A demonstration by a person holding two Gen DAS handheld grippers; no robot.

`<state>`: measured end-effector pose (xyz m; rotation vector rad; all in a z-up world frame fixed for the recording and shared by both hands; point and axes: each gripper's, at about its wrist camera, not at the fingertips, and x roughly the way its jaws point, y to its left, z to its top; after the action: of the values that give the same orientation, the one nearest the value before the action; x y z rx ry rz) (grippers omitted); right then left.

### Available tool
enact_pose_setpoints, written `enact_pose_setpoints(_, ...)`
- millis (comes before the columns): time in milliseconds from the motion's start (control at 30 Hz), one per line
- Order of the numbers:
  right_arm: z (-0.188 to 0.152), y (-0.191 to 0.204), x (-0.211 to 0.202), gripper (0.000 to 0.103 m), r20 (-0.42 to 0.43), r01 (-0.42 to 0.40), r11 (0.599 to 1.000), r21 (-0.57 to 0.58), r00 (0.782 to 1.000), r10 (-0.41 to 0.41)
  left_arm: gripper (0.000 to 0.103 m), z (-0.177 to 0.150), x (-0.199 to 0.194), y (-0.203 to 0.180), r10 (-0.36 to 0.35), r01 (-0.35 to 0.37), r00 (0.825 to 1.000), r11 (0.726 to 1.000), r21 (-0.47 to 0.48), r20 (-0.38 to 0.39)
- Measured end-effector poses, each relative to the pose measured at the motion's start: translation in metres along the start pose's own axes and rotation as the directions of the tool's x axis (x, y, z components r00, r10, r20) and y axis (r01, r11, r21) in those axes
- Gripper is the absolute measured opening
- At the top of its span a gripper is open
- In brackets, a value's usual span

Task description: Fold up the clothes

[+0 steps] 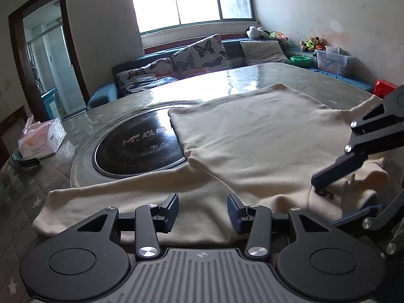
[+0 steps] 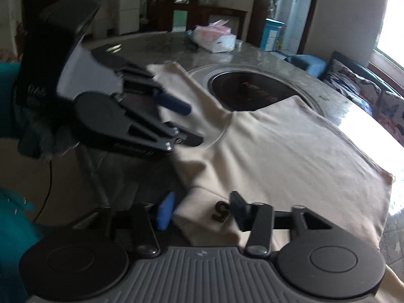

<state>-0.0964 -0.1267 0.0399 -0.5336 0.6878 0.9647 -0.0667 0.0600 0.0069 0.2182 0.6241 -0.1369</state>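
Sweatshirt (image 1: 252, 136), cream, lies spread on the round worktop (image 1: 63, 131), body flat ahead of both tongs, one sleeve (image 1: 106, 202) stretched out leftward just in front of the left tongs (image 1: 202, 209). Far-left corner of the body overlaps the dark induction plate (image 1: 136, 146) sunk in the worktop's middle. Tissue pack (image 1: 41, 139) sits well off to the left of the left tongs, clear of the cloth.

Left tongs: apart, holding nothing, hovering low over the sleeve-shoulder area. Right tongs (image 2: 199, 209): apart too, straddling the bunched collar area by the dark printed digits (image 2: 219, 214); cannot tell if a fingertip (image 1: 320, 179) touches the cloth or sits just above it. Right wrist view is motion-blurred, so contact is unclear there too.

Whether any fold is in the garment can't be settled; near edge by the right tongs looks rumpled or doubled over.

Risks, left to right:
- Left tongs closing here likely catch only the top layer of the sleeve; the lower layer would stay put and the fold would skew.
- Dragging the cloth could slide the body further over the plate and wrinkle it, since the glossy worktop probably gives little grip.
- Right tongs nipping the bunched collar may grab several layers at once and pull the shoulder crooked.
- The two tongs sit near each other; closing inward risks a clash.
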Motion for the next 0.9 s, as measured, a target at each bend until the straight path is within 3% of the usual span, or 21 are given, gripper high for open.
enact_pose_setpoints(67,-0.002,0.004,-0.001,0.026,-0.004,0.006,1.0,-0.02,1.0,-0.006,0.046,-0.003,0.0,0.0,-0.002,0.002,1.0,1.0,0.008,0.001)
enact_pose_setpoints(100,-0.002,0.006,-0.001,0.023,-0.007,0.009,1.0,-0.029,1.0,-0.009,0.046,-0.004,-0.001,-0.001,-0.003,0.003,1.0,1.0,0.015,0.003)
enact_pose_setpoints(133,-0.002,0.005,-0.004,0.011,-0.005,0.004,1.0,-0.025,1.0,-0.004,0.046,-0.005,-0.002,-0.001,-0.002,0.002,1.0,1.0,0.023,0.006)
enact_pose_setpoints(233,0.0,0.0,-0.011,0.006,-0.001,-0.01,1.0,-0.012,1.0,0.01,0.047,-0.007,-0.004,-0.002,0.006,-0.007,1.0,0.998,0.062,0.019)
enact_pose_setpoints(500,-0.005,-0.002,-0.011,0.007,-0.041,-0.073,0.997,-0.013,0.997,0.072,0.051,-0.004,-0.005,0.0,0.028,-0.03,0.999,0.994,0.103,0.019)
enact_pose_setpoints(567,-0.004,-0.002,-0.012,0.013,-0.044,-0.077,0.997,-0.021,0.996,0.076,0.051,0.002,-0.009,-0.001,0.029,-0.033,0.999,0.995,0.097,0.038)
enact_pose_setpoints(800,-0.006,-0.009,-0.028,0.019,-0.017,-0.054,0.999,0.007,0.998,0.054,0.051,0.013,-0.01,-0.025,-0.066,0.057,0.994,0.992,0.112,0.085)
enact_pose_setpoints(900,-0.008,-0.014,-0.037,0.03,0.001,-0.039,0.999,0.032,0.999,0.039,0.051,0.006,-0.007,-0.033,-0.089,0.08,0.994,0.987,0.141,0.066)
